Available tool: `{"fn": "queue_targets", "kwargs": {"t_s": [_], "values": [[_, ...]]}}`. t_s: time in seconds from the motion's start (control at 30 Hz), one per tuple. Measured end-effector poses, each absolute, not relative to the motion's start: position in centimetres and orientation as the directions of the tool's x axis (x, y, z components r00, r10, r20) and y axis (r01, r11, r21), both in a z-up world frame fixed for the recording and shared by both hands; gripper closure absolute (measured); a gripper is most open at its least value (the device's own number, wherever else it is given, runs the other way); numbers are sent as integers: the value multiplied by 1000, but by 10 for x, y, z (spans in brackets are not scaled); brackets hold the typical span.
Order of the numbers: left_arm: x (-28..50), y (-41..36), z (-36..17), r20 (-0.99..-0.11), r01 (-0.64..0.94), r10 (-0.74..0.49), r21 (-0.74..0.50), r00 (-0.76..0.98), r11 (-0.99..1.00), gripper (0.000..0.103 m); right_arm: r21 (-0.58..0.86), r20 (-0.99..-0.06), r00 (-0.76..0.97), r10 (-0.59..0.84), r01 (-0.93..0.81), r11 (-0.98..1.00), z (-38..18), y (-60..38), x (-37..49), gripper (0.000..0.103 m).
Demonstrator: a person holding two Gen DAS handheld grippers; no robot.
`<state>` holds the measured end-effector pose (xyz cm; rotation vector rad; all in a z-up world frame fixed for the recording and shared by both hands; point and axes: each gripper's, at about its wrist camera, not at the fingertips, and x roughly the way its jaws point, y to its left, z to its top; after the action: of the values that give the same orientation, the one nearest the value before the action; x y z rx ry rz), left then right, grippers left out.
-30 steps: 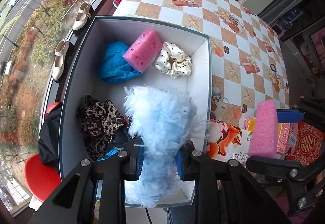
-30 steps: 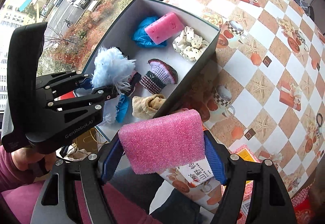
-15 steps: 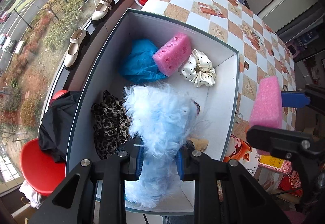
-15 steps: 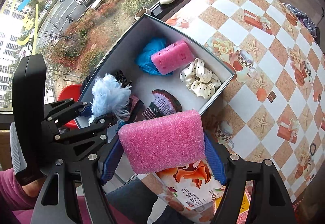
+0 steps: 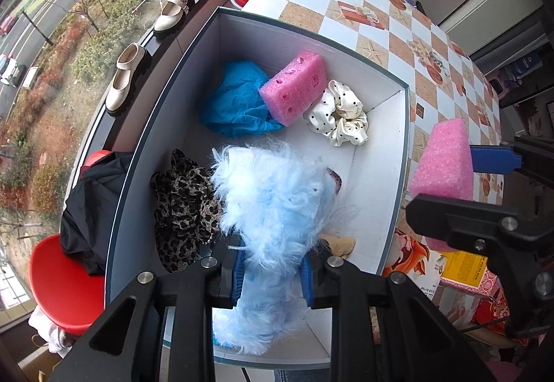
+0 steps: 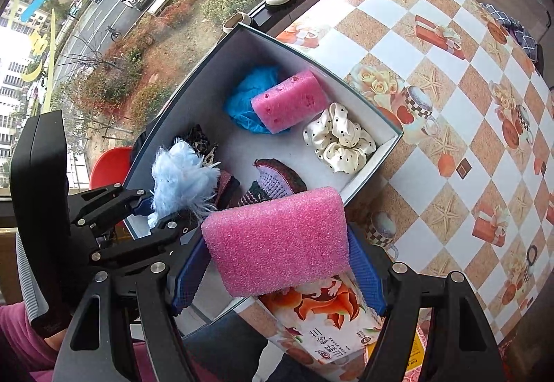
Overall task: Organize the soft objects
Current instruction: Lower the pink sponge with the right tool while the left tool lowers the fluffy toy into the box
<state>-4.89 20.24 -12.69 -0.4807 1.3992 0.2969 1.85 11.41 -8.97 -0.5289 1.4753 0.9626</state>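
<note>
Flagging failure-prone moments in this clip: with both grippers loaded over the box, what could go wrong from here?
1. The left gripper pinches only the lower end of the blue fluff; its long fibres could cling to the pads on release.
2. The right gripper holds its pink sponge over the box rim, so dropped now it may fall outside.
3. The grippers sit close together and could collide.

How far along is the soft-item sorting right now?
Done: blue cloth, pink sponge, polka-dot scrunchie and leopard scrunchie lie in the box. In hand: left gripper holds a fluffy blue piece, right gripper a second pink sponge. Left: drop both in.
</note>
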Motion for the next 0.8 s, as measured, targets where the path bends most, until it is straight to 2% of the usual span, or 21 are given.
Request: {"fn": "queue_targets", "kwargs": {"t_s": [0.8], "values": [[-52, 199, -123, -982, -457, -85, -154, 167, 876, 75, 244, -966, -147, 212, -789, 564, -88, 112, 15, 27]]}}
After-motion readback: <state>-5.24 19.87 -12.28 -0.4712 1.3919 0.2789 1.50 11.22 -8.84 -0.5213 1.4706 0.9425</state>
